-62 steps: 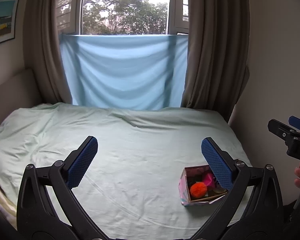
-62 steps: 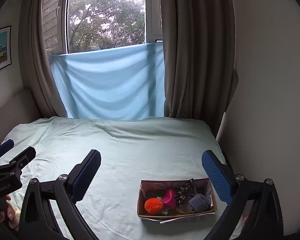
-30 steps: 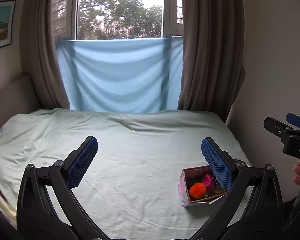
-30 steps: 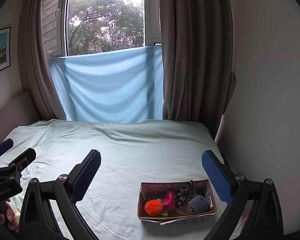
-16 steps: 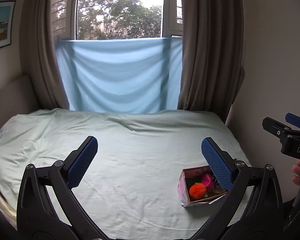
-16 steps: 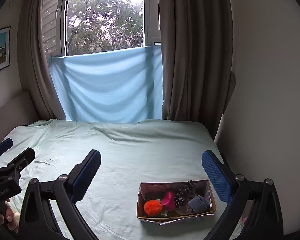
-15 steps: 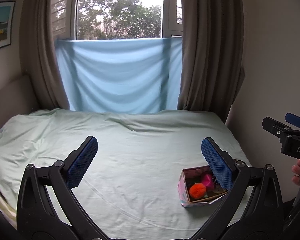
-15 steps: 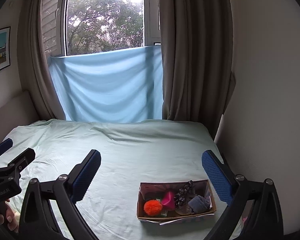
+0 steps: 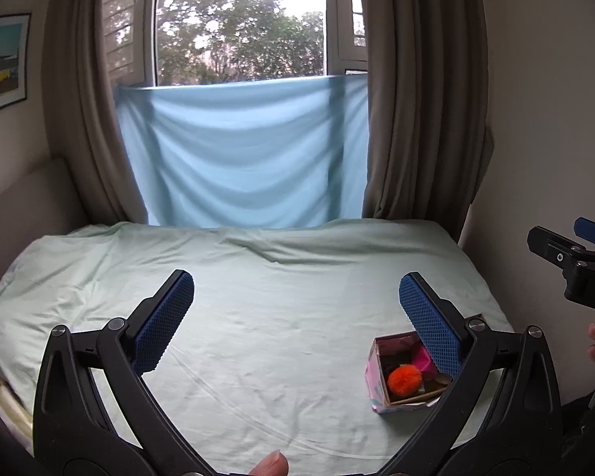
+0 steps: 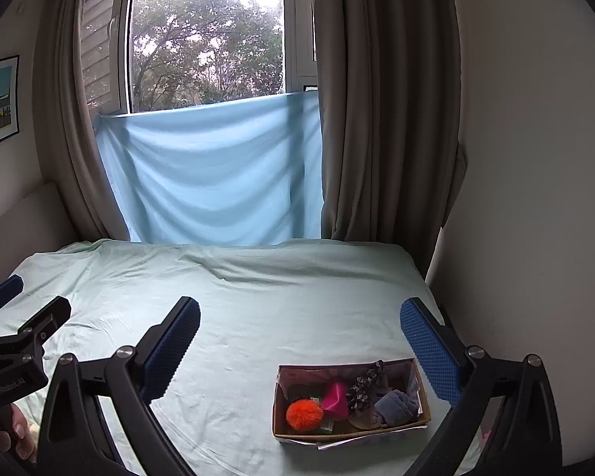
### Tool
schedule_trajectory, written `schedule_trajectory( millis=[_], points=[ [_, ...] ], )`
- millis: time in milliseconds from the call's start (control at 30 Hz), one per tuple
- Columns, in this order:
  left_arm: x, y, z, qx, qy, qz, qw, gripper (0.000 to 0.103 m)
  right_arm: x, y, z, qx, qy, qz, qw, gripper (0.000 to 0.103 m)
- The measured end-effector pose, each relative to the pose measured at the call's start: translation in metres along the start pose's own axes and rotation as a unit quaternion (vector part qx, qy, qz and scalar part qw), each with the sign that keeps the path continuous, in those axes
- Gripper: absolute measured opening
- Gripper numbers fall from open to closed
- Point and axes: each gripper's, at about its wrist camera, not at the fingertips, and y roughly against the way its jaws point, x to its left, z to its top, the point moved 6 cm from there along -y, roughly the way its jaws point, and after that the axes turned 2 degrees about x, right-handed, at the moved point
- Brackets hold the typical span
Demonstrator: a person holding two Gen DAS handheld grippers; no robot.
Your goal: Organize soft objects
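- Holding both grippers above the near edge of the bed (image 10: 297,297), we see its pale green sheet spread flat and wrinkled, running far back to the window.
- Our left gripper (image 9: 297,317) has its jaws spread wide, the blue pads (image 9: 164,319) far apart, and nothing sits between them.
- Our right gripper (image 10: 299,341) is likewise wide open and holds nothing.
- We find the box (image 10: 351,432), a shallow cardboard one with a patterned outside, lying on the sheet at the near right of the bed, close to the right-hand wall.
- We can see into the box from the right wrist view: an orange pompom (image 10: 304,413) sits at its left end, with a pink piece (image 10: 335,394) just right of it.
- We also make out a dark, speckled scrunchie (image 10: 363,390) toward the middle and a folded grey-blue cloth (image 10: 394,404) at the right end, resting over a tan flat item we cannot identify.
- From the left wrist view the same box (image 9: 377,377) shows end-on, with the pompom (image 9: 404,379) nearest its open corner and the pink piece (image 9: 422,359) behind it, partly hidden by the right-hand pad.
- We see a light blue cloth (image 10: 214,174) hanging across the lower window at the far end, between brown curtains (image 10: 380,99).
- A framed picture (image 9: 2,63) hangs on the left wall.
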Motion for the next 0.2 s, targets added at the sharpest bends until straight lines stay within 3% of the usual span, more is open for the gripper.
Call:
schedule_trajectory(
  millis=[200],
  points=[
    [0.0049,-0.0019,-0.0006,-0.007,0.007,-0.005,0.9999,0.103,0.0014,-0.0058,0.0005,0.008,0.0,0.003,1.0,0.101]
  ],
)
